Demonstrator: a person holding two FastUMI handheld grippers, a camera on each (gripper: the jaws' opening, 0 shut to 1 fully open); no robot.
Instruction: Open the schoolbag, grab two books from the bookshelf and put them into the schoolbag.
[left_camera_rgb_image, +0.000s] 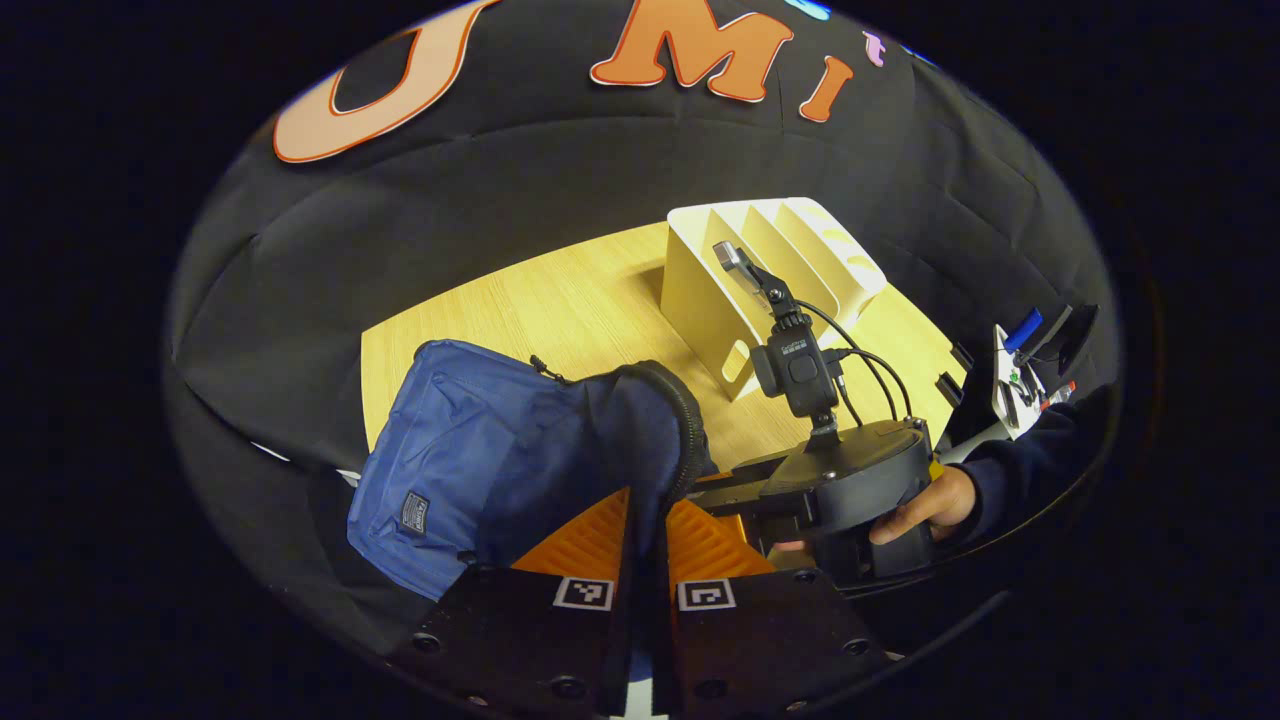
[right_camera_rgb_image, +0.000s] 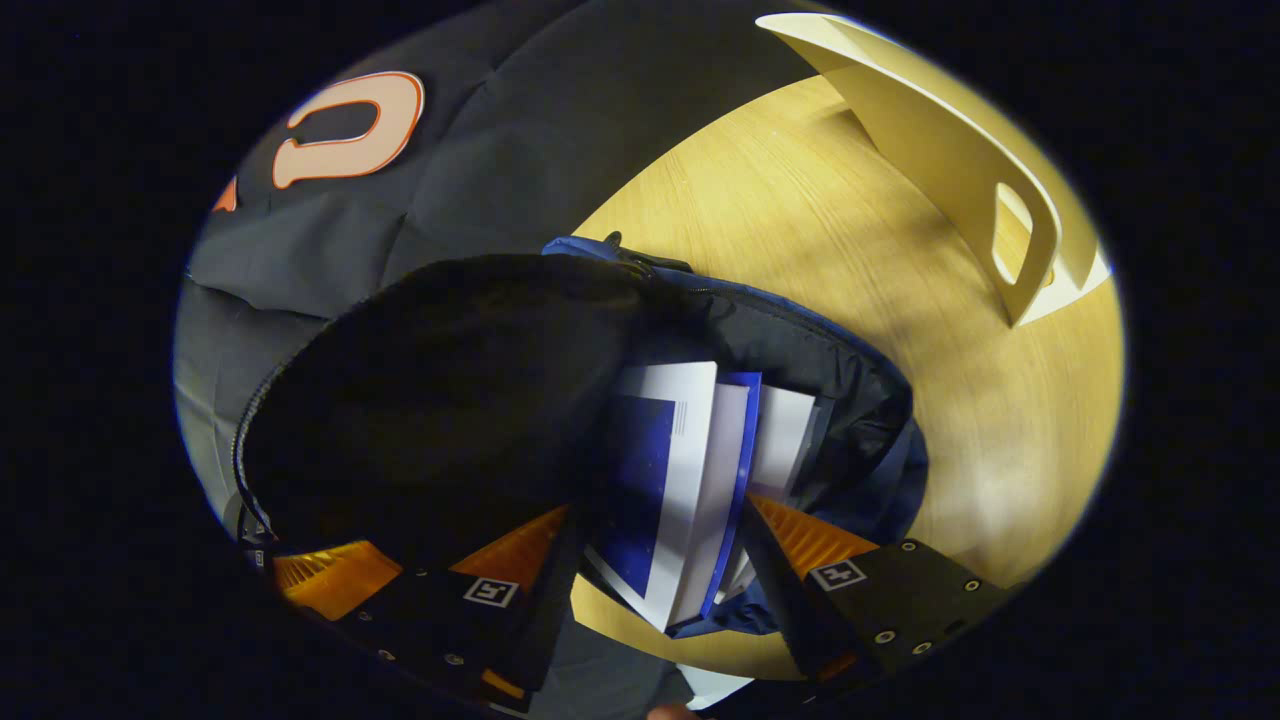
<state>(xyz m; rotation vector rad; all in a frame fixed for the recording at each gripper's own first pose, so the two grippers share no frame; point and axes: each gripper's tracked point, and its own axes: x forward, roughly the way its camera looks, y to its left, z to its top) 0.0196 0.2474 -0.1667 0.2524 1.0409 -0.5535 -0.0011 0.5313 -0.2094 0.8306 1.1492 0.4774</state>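
The blue schoolbag (left_camera_rgb_image: 480, 470) lies on the wooden table (left_camera_rgb_image: 560, 310) with its mouth open. My left gripper (left_camera_rgb_image: 648, 510) is shut on the bag's dark zipped flap (left_camera_rgb_image: 660, 430) and holds it up. A hand holds my right gripper (left_camera_rgb_image: 740, 480) just right of the flap. In the right gripper view the bag's opening (right_camera_rgb_image: 850, 400) faces me. A blue-and-white book (right_camera_rgb_image: 680, 480) stands partly inside it, covers splayed, between the wide-apart fingers of my right gripper (right_camera_rgb_image: 660, 530), which is open. Behind it a second, white book (right_camera_rgb_image: 795, 440) sits in the bag. The lifted flap (right_camera_rgb_image: 450, 400) hides the bag's left side.
The white bookshelf (left_camera_rgb_image: 770, 270) stands at the table's far right with bare slots; its end wall with a cut-out handle (right_camera_rgb_image: 1010, 240) is right of the bag. A person's dark sleeve (left_camera_rgb_image: 1030, 460) and small items (left_camera_rgb_image: 1030, 360) sit at the right edge.
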